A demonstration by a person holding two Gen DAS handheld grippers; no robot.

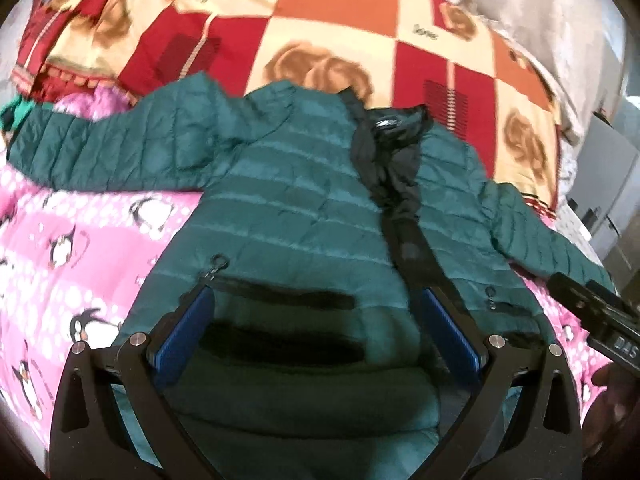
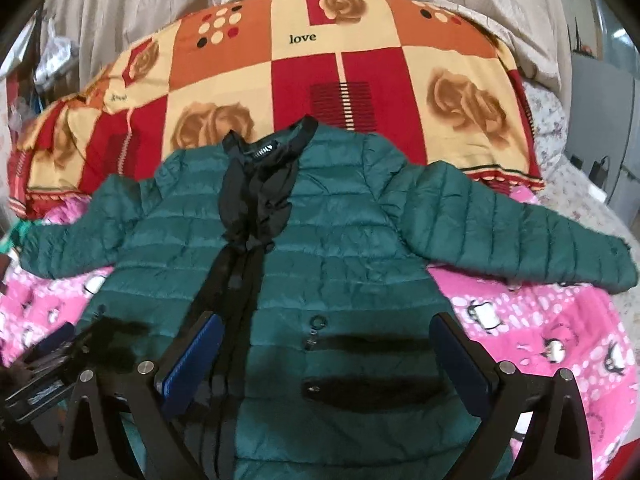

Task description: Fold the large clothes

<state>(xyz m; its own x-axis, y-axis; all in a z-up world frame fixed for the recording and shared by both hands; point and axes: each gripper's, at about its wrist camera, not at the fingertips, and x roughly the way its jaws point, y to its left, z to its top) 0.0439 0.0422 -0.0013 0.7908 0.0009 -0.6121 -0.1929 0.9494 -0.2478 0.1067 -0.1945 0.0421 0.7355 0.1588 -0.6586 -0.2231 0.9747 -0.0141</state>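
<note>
Jacket (image 2: 320, 240) lies flat, frame centre, on pink blanket (image 2: 540, 320). I hold left gripper (image 1: 316, 320) and right gripper (image 2: 324, 344) w/ fingers spread over hem, gripping nothing. Risk: slick puffy fabric slips, fold skews.

Black left tongs (image 1: 316, 326), blue pads (image 1: 182, 336), silver screws, right tongs (image 2: 326, 354) alike

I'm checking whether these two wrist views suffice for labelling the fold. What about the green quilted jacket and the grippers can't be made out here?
- Green quilted jacket hem: cut off by the bottom edge and gripper frames in both views.
- Collar label: too small and blurred in the right wrist view.
- Left sleeve cuff: smeared at the left wrist view's fisheye rim.
- Right gripper and left gripper: open; contact with the fabric unclear.
</note>
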